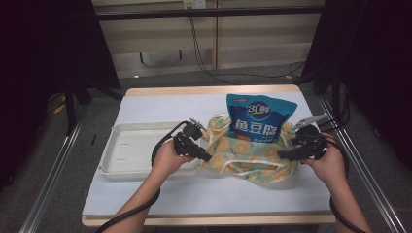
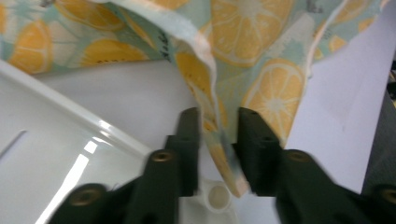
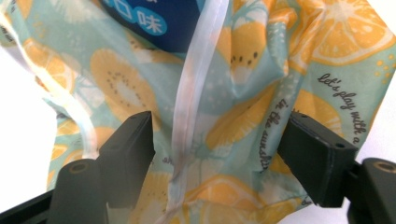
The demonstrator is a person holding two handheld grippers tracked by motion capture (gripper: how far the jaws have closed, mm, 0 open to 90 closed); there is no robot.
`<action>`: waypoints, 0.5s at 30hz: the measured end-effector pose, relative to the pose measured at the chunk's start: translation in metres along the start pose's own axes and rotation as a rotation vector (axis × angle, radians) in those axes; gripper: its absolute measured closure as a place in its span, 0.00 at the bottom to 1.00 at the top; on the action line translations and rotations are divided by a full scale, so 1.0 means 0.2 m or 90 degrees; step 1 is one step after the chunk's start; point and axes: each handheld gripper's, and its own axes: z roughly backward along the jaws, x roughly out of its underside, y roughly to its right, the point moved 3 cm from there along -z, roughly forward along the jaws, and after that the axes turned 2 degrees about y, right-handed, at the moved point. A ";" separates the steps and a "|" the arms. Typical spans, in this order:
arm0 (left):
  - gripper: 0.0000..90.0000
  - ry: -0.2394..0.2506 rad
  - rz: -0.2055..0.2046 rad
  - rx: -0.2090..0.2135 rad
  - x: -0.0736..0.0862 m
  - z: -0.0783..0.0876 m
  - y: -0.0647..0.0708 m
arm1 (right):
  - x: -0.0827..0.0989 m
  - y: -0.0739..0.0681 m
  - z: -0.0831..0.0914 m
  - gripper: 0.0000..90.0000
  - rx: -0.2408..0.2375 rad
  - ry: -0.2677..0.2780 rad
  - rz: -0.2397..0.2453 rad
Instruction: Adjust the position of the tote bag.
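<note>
My left gripper (image 2: 218, 128) straddles the fruit-print bag's (image 1: 252, 155) hem, not pinching — right gripper (image 3: 219, 154) spread around its cloth. Grip both rims evenly over the blue pouch (image 1: 260, 119), frame centre.

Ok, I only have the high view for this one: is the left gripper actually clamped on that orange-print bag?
Observer: No. The left gripper has its jaws apart; a folded edge of the bag hangs between them and does not look pinched.
Operator: And the right one?
Observer: The right gripper is wide open against the cloth, with a pale ribbon running down between its jaws.
Operator: Any print besides the fruit?
Observer: Yes, script lettering reading "let's play with a".
</note>
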 end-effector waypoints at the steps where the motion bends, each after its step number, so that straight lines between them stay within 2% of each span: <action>1: 0.66 -0.009 -0.004 0.001 0.00 0.01 0.00 | 0.00 0.00 0.01 0.29 0.002 0.005 -0.004; 3: 0.60 -0.018 -0.019 -0.011 -0.01 0.03 0.01 | 0.01 0.01 0.03 0.27 0.006 0.005 -0.008; 6: 0.49 -0.022 -0.024 -0.017 -0.03 0.06 0.01 | 0.02 0.01 0.04 0.24 0.006 0.002 -0.014; 7: 0.44 -0.013 -0.029 -0.035 -0.05 0.09 0.01 | 0.03 0.01 0.05 0.22 0.003 0.000 -0.010; 8: 0.41 -0.017 -0.036 -0.033 -0.06 0.10 0.01 | 0.03 0.00 0.05 0.21 0.006 -0.004 -0.013; 10: 0.38 -0.002 -0.030 -0.026 -0.07 0.12 0.01 | 0.04 -0.01 0.05 0.20 0.009 -0.013 -0.013; 13: 0.31 -0.013 -0.045 -0.030 -0.09 0.16 0.00 | 0.03 -0.01 0.07 0.18 0.010 0.000 -0.019; 15: 0.29 -0.013 -0.044 -0.033 -0.10 0.18 0.00 | 0.04 -0.01 0.08 0.17 0.010 0.002 -0.023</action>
